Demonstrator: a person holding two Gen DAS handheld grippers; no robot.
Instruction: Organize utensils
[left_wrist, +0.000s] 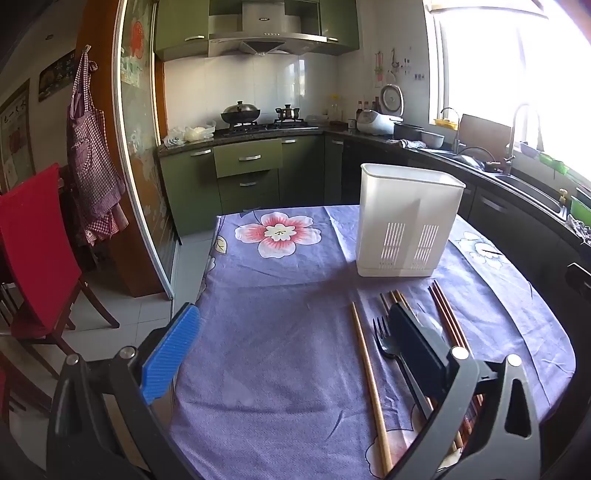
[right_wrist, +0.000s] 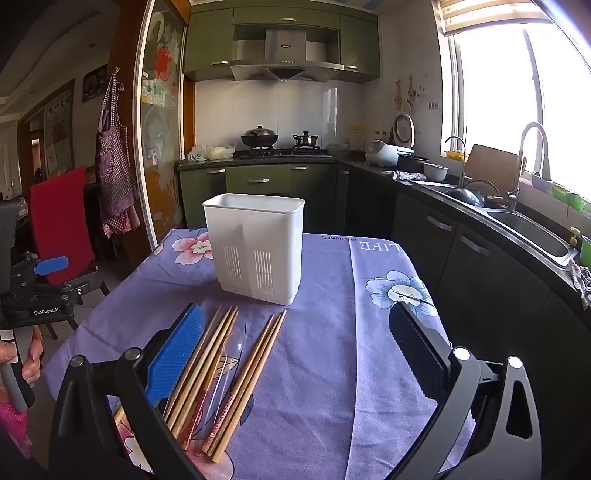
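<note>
The left gripper (left_wrist: 291, 354) hangs wide open and empty above the purple flowered cloth (left_wrist: 280, 295), its blue finger at about 8 o'clock in its own view and its dark finger at 4 o'clock over the utensils; a lone chopstick (left_wrist: 369, 387) lies at 5 o'clock, a dark fork (left_wrist: 386, 341) just beside it, and more chopsticks (left_wrist: 445, 314) run toward the white slotted holder (left_wrist: 406, 221), which stands upright at 1 o'clock. The right gripper (right_wrist: 295, 350) is likewise spread wide with nothing in it; the bundle of chopsticks (right_wrist: 221, 369) lies at 7 o'clock near its blue finger, the holder (right_wrist: 255, 243) at 11 o'clock. The sticks lie close and partly crossed, so a closing pinch could likely take several at once or roll one off the table edge nearby; the tall light holder might tip if a utensil strikes its rim; the two grippers, both working the same cluster, could collide. The left view alone shows the fork plainly; the right view alone shows what may be a clear utensil (right_wrist: 225, 363) among the sticks, the red-patterned chopstick ends, and the other gripper (right_wrist: 51, 266) at 9 o'clock.
</note>
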